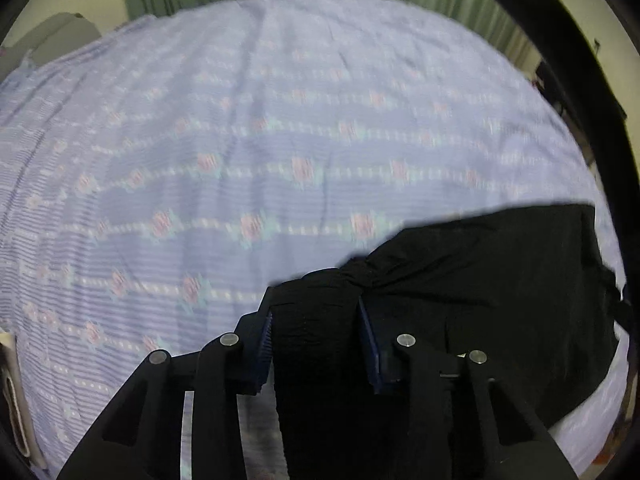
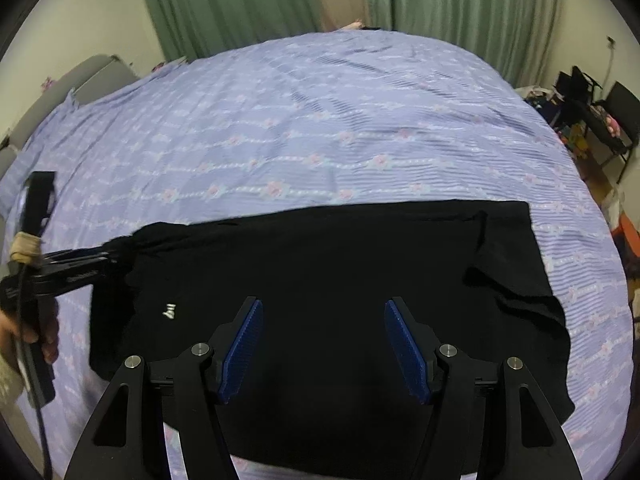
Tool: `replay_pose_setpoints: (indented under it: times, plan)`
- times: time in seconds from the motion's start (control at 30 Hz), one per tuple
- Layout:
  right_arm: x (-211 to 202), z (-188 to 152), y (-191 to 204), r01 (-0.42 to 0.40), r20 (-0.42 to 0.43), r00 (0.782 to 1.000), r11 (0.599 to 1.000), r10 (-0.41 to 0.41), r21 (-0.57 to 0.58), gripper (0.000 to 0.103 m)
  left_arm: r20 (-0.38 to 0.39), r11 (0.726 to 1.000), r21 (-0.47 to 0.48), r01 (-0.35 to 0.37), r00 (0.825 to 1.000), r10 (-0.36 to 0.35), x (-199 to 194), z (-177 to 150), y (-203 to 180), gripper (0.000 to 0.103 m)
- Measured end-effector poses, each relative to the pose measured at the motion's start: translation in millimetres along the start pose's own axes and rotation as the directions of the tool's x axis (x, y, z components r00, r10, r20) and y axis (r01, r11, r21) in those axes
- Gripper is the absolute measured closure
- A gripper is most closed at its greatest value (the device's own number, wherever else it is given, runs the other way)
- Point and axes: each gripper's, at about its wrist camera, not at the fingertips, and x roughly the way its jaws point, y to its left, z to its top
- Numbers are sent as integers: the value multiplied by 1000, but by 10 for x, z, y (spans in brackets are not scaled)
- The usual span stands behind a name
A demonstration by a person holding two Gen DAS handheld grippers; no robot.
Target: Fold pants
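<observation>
Black pants (image 2: 320, 280) lie spread on a lilac flowered bedsheet (image 2: 320, 128), with a small white logo near their left side. My left gripper (image 1: 316, 312) is shut on a bunched edge of the pants (image 1: 500, 288) and holds it a little off the sheet. In the right wrist view it (image 2: 116, 254) comes in from the left and grips the pants' left corner. My right gripper (image 2: 324, 312) is open and empty, hovering above the middle of the pants. The right end of the pants is rumpled and partly turned over.
The bed fills both views, with bare sheet (image 1: 240, 140) beyond the pants. Green curtains (image 2: 460, 8) hang behind the bed. A grey headboard (image 2: 80, 84) is at the left. A dark chair and clutter (image 2: 592, 116) stand at the right.
</observation>
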Motion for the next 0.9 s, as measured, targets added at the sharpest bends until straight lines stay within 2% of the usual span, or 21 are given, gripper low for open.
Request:
replay_pose_setpoints:
  times: [0.13,0.2,0.23,0.3,0.33,0.37,0.43,0.53,0.63,0.73,0.77,0.83,0.9]
  plan:
    - [30,89,-65,30,24,999,1000,-30,9,39,-53,999,-23,-43,998,42,194,54,14,63]
    - [22,117,-105,43,35,998,999,-43,-5,39,-58,993,24,-112,992,113,154,52,-126,55]
    - [6,122,-134,47,48,998,999,-47,-12,39,-32,988,53,-148,988,150,61,52,-213,52]
    - [-55,99,-237,67,85,994,997,-63,-39,39,72,976,83,-199,978,194,-240,50,-379,30]
    - [-71,87,-291,76,96,993,996,-70,-55,39,120,977,84,-195,976,184,-391,36,-462,29]
    - [-84,73,-353,90,107,991,993,-81,-78,39,162,983,89,-158,977,142,-545,12,-564,29]
    - [-85,32,-510,126,122,986,984,-110,-130,39,191,989,123,-81,980,57,-728,-45,-787,29]
    - [-7,6,-779,171,121,981,965,-149,-201,39,217,980,187,-66,976,24,-757,-167,-1091,29]
    - [128,28,-938,187,116,980,945,-161,-269,40,191,975,218,-51,982,9,-534,-239,-1296,29]
    - [341,44,-1036,172,83,985,937,-154,-303,43,145,981,193,-35,989,7,-284,-227,-1306,34]
    - [392,40,-1052,174,71,985,937,-160,-303,47,134,982,185,-29,991,4,-220,-208,-1297,35]
    - [556,64,-1153,158,32,987,951,-155,-265,47,133,982,185,-33,991,8,-130,-138,-1279,35]
    - [644,68,-1235,136,1,990,966,-139,-218,48,137,980,197,-8,990,-20,-96,-19,-1285,36]
